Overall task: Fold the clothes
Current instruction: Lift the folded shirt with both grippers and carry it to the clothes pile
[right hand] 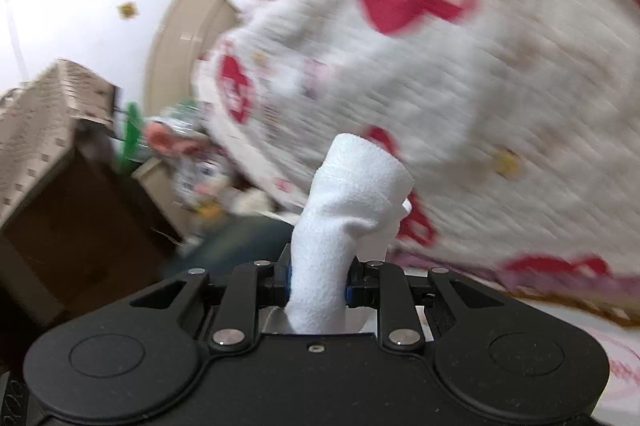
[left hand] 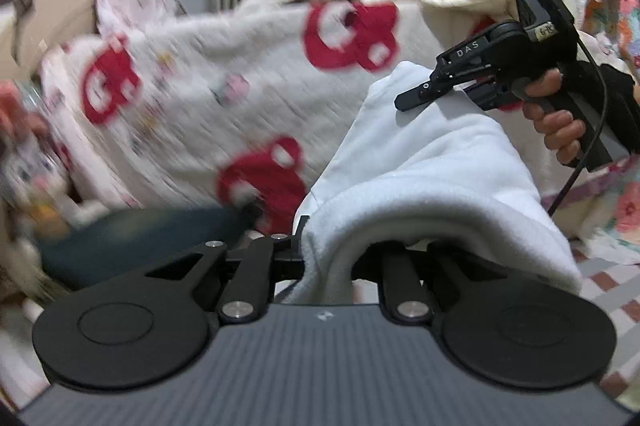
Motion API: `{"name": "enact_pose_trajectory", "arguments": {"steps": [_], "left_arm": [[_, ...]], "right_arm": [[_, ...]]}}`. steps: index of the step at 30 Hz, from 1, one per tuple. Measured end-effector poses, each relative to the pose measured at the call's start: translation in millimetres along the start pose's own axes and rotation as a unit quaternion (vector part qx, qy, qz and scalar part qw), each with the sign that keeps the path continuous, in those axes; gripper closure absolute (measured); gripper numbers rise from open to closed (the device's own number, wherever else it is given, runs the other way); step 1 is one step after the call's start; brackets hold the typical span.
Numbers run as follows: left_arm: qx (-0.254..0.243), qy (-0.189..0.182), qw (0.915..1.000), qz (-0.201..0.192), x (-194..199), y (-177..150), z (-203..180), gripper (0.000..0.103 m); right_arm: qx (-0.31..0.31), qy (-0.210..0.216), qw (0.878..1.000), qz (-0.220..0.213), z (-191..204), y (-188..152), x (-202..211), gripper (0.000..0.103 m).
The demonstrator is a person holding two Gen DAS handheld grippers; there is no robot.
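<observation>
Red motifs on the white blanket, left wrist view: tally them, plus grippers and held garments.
Red motifs on the white blanket: 3
Grippers: 2, left gripper, right gripper
Held garments: 1, white fleece garment
Total: 6

- Left gripper (left hand: 352,246) raised, fingers hidden under white fleece (left hand: 432,162) draped across them (closure not visible in either view).
- Right gripper (right hand: 318,284) clamped tight on a bunched roll of the same white fleece, blue-edged fingers (right hand: 350,292) pressing it from both sides.
- Seen from the left wrist: right gripper held up to the right, fingers pointing left and slightly down, close together.
- Right hand (left hand: 554,118) wrapped around the pistol-style handle, index finger curled on the trigger, dark sleeve (left hand: 618,94) behind the wrist.
</observation>
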State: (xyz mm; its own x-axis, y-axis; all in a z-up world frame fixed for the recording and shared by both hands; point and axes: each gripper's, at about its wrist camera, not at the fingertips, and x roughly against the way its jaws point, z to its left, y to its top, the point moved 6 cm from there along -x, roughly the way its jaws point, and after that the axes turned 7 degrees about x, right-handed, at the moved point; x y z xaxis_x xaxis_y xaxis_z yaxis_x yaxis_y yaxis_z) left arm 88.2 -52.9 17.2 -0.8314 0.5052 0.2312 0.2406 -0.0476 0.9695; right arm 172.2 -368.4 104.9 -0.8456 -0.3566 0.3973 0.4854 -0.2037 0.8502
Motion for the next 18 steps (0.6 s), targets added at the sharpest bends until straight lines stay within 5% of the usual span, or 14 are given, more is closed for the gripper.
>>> {"name": "enact_pose_trajectory", "arguments": {"steps": [13,16,18], "left_arm": [[-0.040,0.153,0.9855,-0.063,-7.5,93.0,154.7,0.089],[-0.062,0.172,0.9793,-0.087,-18.6,93.2,185.1,0.088],[-0.122,0.194,0.9694,-0.088,-37.2,79.7,194.6,0.087]], "right_arm": [[0.036,0.079,0.996,-0.024,105.9,99.3,-130.5,0.077],[0.017,0.096,0.994,-0.040,98.2,92.2,-171.1,0.077],[-0.006,0.092,0.995,-0.035,83.2,76.3,-200.8,0.077]]}}
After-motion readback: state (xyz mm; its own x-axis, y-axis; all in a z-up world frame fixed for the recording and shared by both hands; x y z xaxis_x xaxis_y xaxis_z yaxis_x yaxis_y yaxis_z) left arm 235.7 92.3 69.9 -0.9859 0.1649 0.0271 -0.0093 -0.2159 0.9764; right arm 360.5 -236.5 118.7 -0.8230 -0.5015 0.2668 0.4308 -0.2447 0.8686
